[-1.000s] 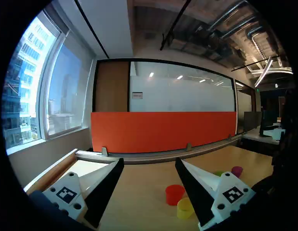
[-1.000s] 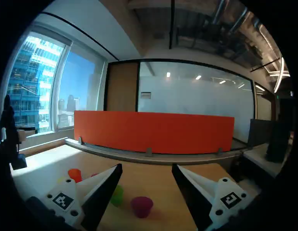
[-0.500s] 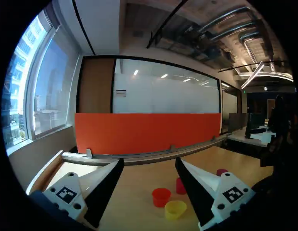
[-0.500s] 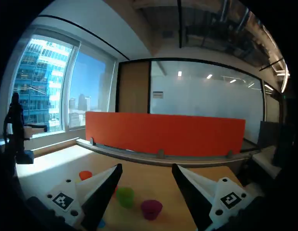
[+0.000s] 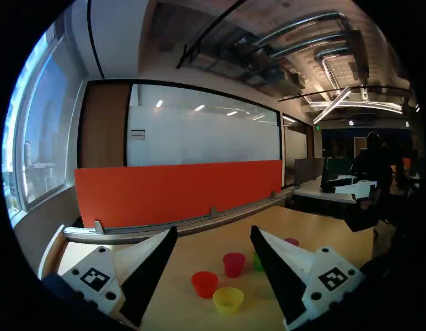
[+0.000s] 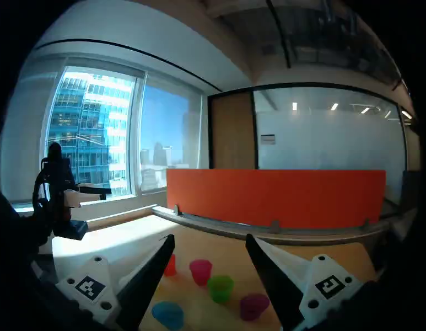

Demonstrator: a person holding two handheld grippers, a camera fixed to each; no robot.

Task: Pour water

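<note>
Left gripper (image 5: 213, 231): jaws spread wide, nothing between them, held above the light wooden table (image 5: 185, 259).

Left gripper view, cups between the fingers:
- Red plastic cup (image 5: 204, 284), upright, mid-table.
- Yellow plastic cup (image 5: 228, 300), just beside the red one, toward the near edge. The two are close, and I cannot tell whether they touch.
- Pink plastic cup (image 5: 233, 263), upright, a little farther toward the far edge.
- Green plastic cup (image 5: 258, 260), just beside the pink one, partly hidden by a finger.
- Magenta plastic cup (image 5: 291, 241), only its rim showing over that same finger.

An orange divider panel (image 5: 174, 190) runs along the table's far edge. A person (image 5: 375, 165) stands in silhouette well beyond the table.

Right gripper (image 6: 210, 238): jaws also wide apart, gripping nothing, above the same table (image 6: 130, 243).

Right gripper view:
- Blue plastic cup (image 6: 168, 314), closest to the near edge.
- Pink cup (image 6: 200, 271) and green cup (image 6: 220, 288) near each other, mid-table, apart.
- Magenta cup (image 6: 254, 306), beside the green one, toward the near edge.
- Red cup (image 6: 170, 265), half hidden behind a finger.

All cups upright. Contents cannot be told. The orange panel (image 6: 279, 196) lines the far edge. A large window (image 6: 97, 132) lies past the table's side edge, and sunlight falls on that end of the table.
</note>
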